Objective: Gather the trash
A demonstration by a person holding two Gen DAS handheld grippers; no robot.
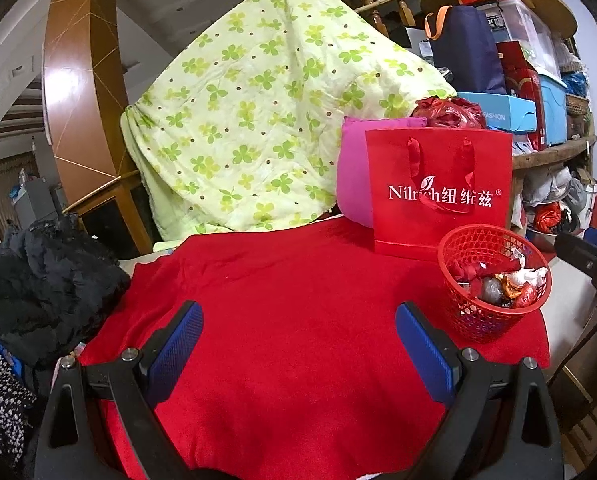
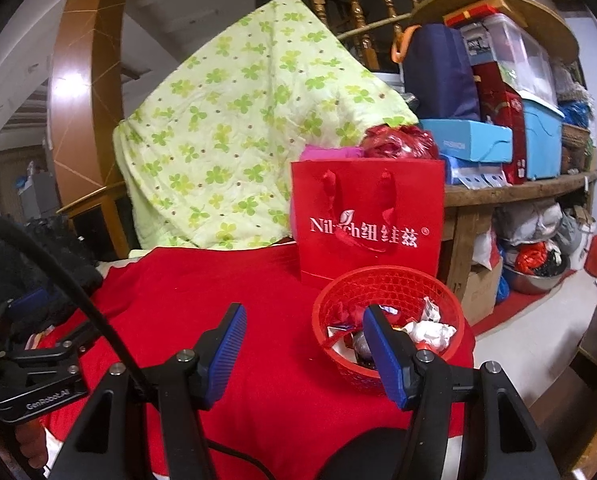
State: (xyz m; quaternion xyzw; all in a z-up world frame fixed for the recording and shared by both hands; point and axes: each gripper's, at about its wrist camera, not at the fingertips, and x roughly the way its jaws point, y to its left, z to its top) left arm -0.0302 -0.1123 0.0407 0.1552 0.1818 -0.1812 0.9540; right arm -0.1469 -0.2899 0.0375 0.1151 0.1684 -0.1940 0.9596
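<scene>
A green clover-print quilt (image 1: 250, 120) hides whatever it drapes. The red cloth (image 1: 290, 304) conceals the table. The red mesh basket (image 1: 494, 280) stands upright at the cloth's right edge, its crumpled wrappers (image 2: 430, 330) indistinct. Left gripper (image 1: 298, 344) and right gripper (image 2: 304, 354): jaws apart, empty.

The left tongs (image 1: 298, 332) point forward and slightly downward, their blue-padded fingers (image 1: 176, 350) spread wide with nothing between them. The right tongs (image 2: 302, 344) tilt down likewise, jaws parted about halfway and empty. In the right wrist view the left tongs' black frame shows at lower left.
</scene>
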